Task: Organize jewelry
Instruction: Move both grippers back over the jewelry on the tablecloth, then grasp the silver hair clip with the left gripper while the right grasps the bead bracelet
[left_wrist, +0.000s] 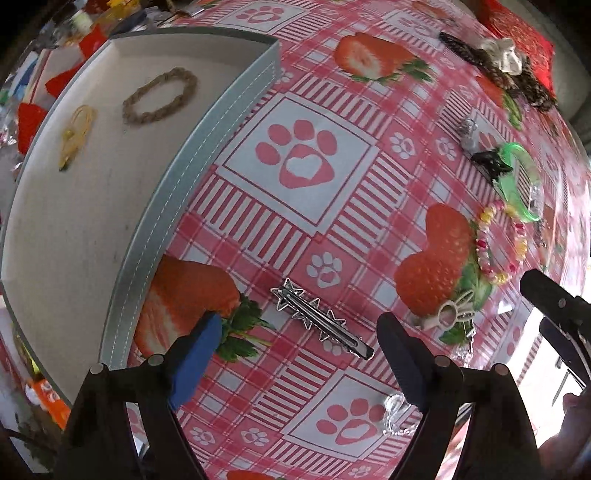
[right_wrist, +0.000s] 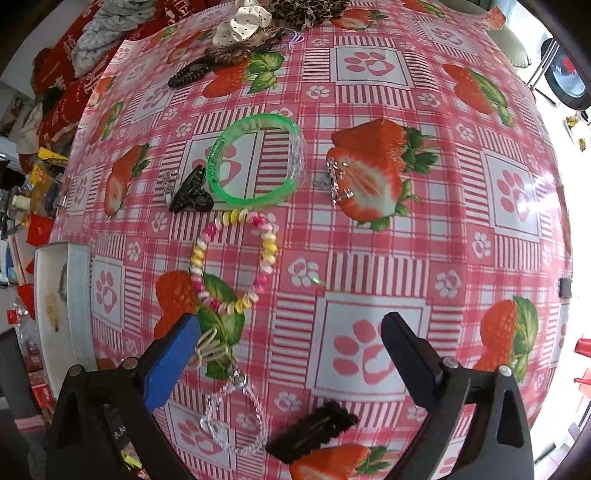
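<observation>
We see a wide bare strip of tabletop (left_wrist: 295, 155) between the grey tray (left_wrist: 207, 155) and the jewelry on the right. The tray's raised wall blocks the left side. Inside the tray, the rope bracelet (left_wrist: 159, 96) and a yellow piece (left_wrist: 75, 134) sit at the far end, and the near floor is free. Between our left jaws lies the star hair clip (left_wrist: 319, 319). In the right view, the beaded bracelet (right_wrist: 233, 258), green bangle (right_wrist: 255, 162) and black claw clip (right_wrist: 190, 192) crowd the left, while the right half of the cloth is open. A fuzzy black clip (right_wrist: 312, 430) lies near.
</observation>
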